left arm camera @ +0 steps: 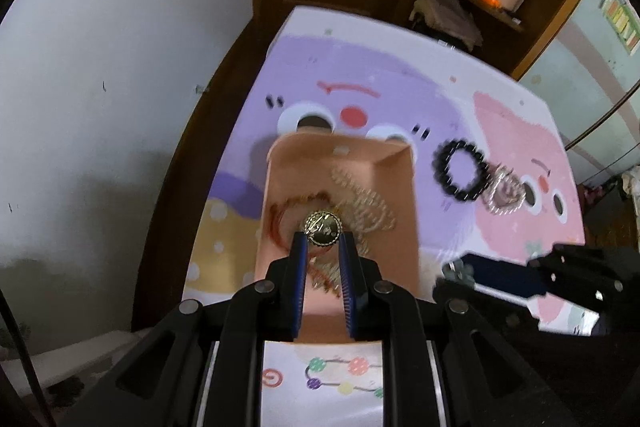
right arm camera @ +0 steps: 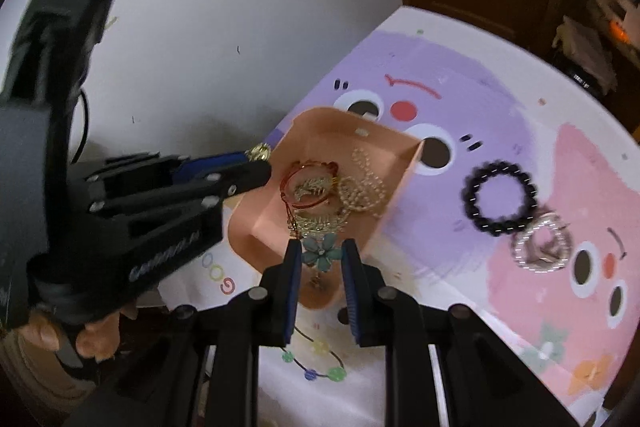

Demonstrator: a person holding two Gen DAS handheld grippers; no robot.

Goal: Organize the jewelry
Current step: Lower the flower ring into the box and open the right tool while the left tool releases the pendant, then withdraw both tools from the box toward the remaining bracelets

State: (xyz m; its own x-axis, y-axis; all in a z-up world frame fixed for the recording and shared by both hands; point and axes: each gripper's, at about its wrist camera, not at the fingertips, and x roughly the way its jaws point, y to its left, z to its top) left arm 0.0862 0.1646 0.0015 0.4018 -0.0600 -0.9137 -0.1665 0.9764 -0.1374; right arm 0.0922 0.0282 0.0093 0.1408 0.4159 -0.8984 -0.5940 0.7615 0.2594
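Observation:
My left gripper is shut on a round gold disc ornament and holds it above the pink tray. In the right wrist view the same left gripper reaches in from the left, the gold disc ornament at its tips over the pink tray's near-left rim. My right gripper is shut on a teal flower pendant above the tray's front corner. Inside the tray lie a red cord bracelet and gold chains.
A black bead bracelet and a silver-white beaded piece lie on the cartoon-print table cover to the tray's right. A white wall and a dark wooden door stand behind the table. A hand grips the left tool.

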